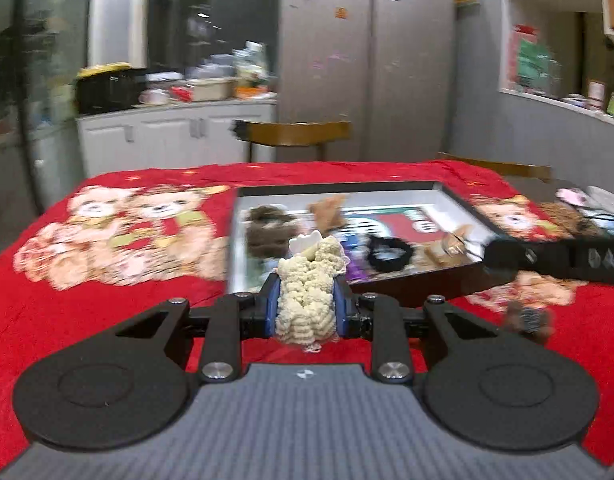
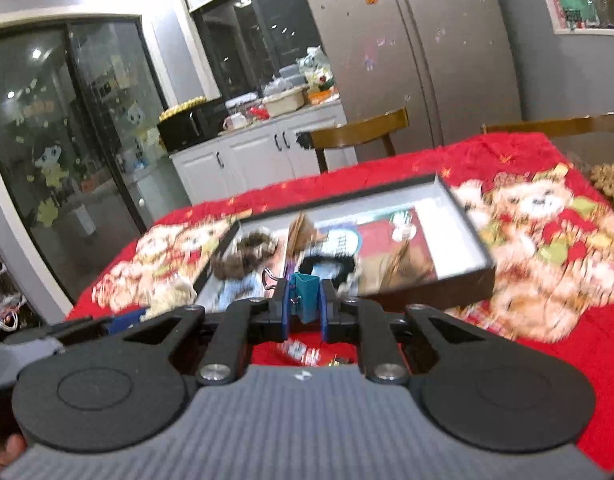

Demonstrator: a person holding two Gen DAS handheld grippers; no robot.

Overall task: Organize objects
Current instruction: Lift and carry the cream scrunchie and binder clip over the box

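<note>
left wrist view: left gripper [image 1: 305, 300] clamped on a cream fuzzy hair tie [image 1: 307, 292], blue pads [image 1: 272, 304] pressing its sides, held above the red bear-print tablecloth [image 1: 107, 248]. just ahead, a shallow dark-rimmed tray [image 1: 459, 200] lying on the cloth, holding a brown fluffy scrunchie [image 1: 267, 228], a black hair tie [image 1: 389, 254] and tan clips [image 1: 327, 210], blurred. at right, part of the other gripper's black body [image 1: 567, 260] reaching over the tray's near right corner. wooden chair [image 1: 295, 132] and grey fridge [image 1: 367, 60] beyond the table.

right wrist view: right gripper [image 2: 304, 300] narrowed onto a teal binder clip [image 2: 305, 296], its wire handle [image 2: 269, 280] sticking out left, raised over the cloth just short of the tray's near edge. same tray [image 2: 467, 216] ahead, tilted in view, contents smeared by blur. fingertip [image 2: 11, 450] of the person visible at lower left.
</note>
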